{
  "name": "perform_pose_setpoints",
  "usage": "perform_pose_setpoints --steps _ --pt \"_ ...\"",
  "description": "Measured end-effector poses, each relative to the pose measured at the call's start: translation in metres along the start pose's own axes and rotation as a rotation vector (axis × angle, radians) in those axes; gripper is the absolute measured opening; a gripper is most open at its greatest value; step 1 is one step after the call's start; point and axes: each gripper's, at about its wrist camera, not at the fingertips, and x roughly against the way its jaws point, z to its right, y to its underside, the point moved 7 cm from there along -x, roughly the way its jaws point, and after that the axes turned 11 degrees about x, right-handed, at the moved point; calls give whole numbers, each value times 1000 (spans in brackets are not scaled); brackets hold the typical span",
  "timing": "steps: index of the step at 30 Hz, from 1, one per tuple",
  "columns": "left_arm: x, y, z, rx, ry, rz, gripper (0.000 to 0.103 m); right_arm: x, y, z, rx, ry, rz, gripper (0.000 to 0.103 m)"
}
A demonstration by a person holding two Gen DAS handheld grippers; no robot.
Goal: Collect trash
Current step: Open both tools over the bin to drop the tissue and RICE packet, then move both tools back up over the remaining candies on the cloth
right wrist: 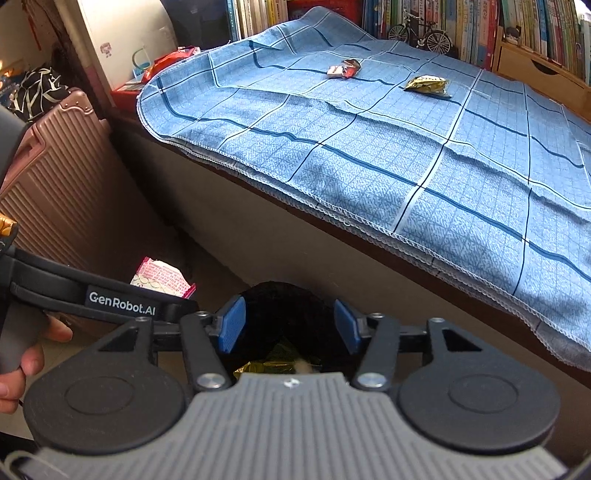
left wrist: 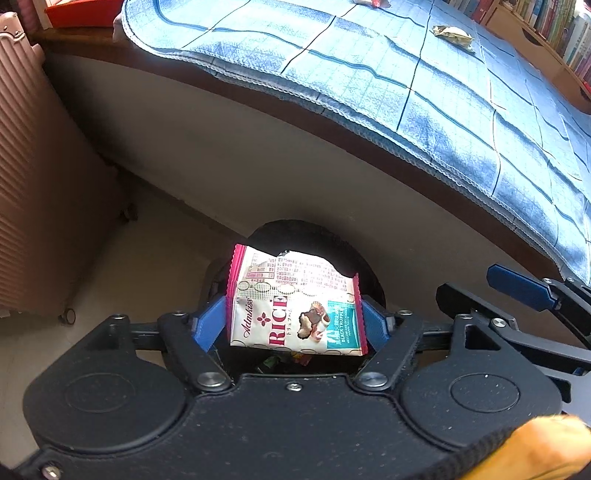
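A white and pink rice-snack wrapper stands upright between the blue pads of my left gripper. The jaws are spread wide, and the wrapper's pink edges rest against both pads. Below it is a round black bin with other wrappers inside. My right gripper is open and empty over the same bin, where a gold wrapper lies. On the blue checked bed cover lie a crumpled gold wrapper and a red-and-white wrapper.
A pink ribbed suitcase stands on the floor to the left of the bin. The bed's side panel rises right behind the bin. Bookshelves line the far side of the bed. A hand holds the left gripper's handle.
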Motion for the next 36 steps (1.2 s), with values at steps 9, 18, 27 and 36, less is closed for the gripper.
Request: perform_pose_setpoints --steps 9,18,27,36 --pt "-3 2 -2 23 18 -28 86 4 1 3 -20 11 2 69" --pt "0 6 -1 26 18 -20 92 13 3 8 -35 30 13 69" --pt "4 9 -1 31 19 -17 95 22 5 12 -49 45 29 73" --pt "19 4 0 27 28 -6 95 35 1 15 -62 64 53 75"
